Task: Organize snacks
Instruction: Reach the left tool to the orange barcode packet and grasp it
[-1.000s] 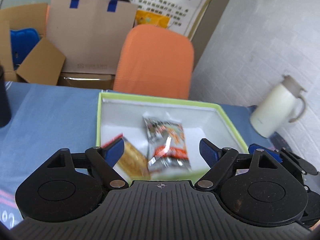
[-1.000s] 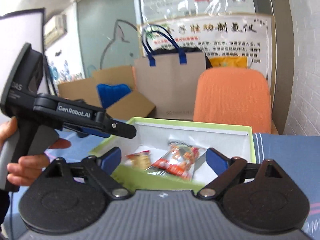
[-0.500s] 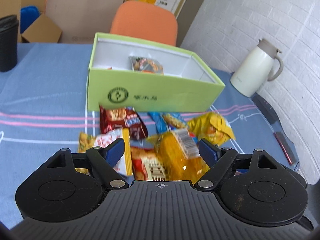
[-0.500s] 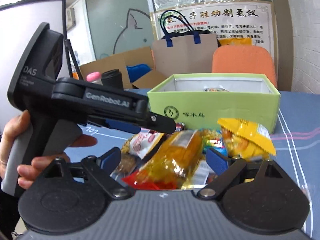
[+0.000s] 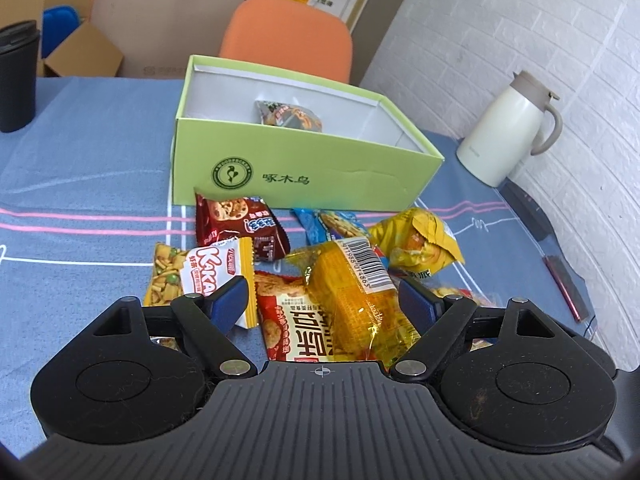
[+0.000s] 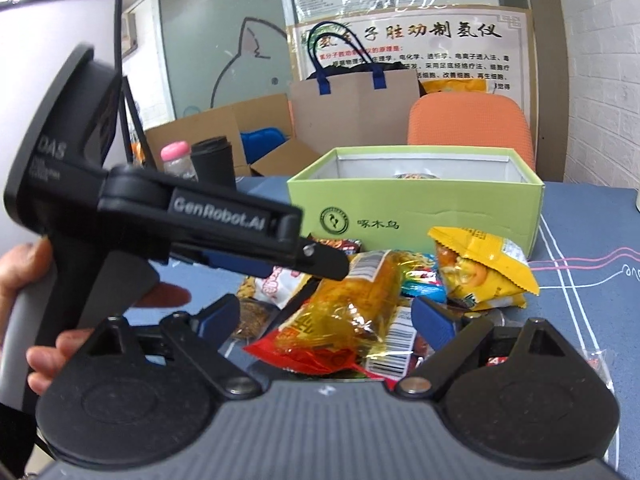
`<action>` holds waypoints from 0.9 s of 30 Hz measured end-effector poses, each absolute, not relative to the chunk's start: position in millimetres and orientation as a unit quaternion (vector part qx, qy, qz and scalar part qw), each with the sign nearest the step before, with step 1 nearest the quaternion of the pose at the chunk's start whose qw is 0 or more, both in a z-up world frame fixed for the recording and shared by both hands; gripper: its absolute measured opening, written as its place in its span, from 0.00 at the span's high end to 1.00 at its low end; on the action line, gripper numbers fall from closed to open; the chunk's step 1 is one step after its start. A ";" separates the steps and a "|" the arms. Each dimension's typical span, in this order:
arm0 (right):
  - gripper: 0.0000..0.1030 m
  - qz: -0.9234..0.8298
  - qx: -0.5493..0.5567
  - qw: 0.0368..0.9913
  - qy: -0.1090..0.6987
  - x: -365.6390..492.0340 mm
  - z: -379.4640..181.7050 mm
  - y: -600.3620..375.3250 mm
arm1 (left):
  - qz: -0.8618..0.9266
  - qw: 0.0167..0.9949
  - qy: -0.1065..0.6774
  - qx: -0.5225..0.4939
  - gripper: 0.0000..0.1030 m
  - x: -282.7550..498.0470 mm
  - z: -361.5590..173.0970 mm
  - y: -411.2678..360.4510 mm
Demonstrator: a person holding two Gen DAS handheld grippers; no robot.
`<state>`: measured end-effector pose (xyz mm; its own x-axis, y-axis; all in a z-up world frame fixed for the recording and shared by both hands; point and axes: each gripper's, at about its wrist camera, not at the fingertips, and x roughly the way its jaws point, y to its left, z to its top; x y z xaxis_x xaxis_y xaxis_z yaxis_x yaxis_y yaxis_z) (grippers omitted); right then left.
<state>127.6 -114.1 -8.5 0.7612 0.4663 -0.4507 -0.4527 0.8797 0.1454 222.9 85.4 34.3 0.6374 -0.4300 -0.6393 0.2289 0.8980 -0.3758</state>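
So the snacks are mostly still in a loose heap on the blue tabletop [image 5: 80, 168], right in front of the green box [image 5: 304, 172]. One packet in the box [image 5: 288, 116] is visible against the white lining; the rest are outside. Top of the heap is a clear yellow packet [image 5: 356, 296] with a barcode, lying across a red biscuit packet [image 5: 292, 320]. Around those: a white KAKA packet [image 5: 218, 268], a dark red cookie packet [image 5: 240, 224], a blue packet [image 5: 332, 224] and a puffy yellow bag [image 5: 420, 244] off to the right.

The left hand-held gripper [image 5: 324, 300] has its jaws spread wide, hanging over the yellow packet and the red one, not pinching anything as far as I can see. The right hand-held gripper [image 6: 326, 320] is also wide open and empty, pointed at the same heap from the other side. In the right wrist view the left one sits just above the pile, with the person's hand [image 6: 24, 304] on its handle.

What I'd worry about:
- Both are aimed at the same spot, so they could bump each other going in.
- The packets overlap, so closing on the yellow one probably drags the red one along too, or it slips out since the film looks slick.
- The puffy yellow bag could get crushed if squeezed hard.
- The box wall looks tall and close to the heap, so a low carry may clip the rim and shove the box toward the white jug [image 5: 508, 132].
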 end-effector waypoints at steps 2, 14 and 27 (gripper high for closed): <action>0.10 0.248 0.015 0.937 0.246 129.0 -9.5 -112.2 | -0.183 0.896 0.384 -0.129 0.32 223.7 34.8 84.5; 0.10 0.254 -0.003 0.938 0.234 134.3 -8.9 -104.8 | -0.223 0.871 0.403 -0.172 0.33 243.1 30.4 86.8; 0.24 0.247 -0.033 0.938 0.240 151.3 -27.3 -94.6 | -0.241 0.857 0.426 -0.158 0.75 254.1 10.9 71.0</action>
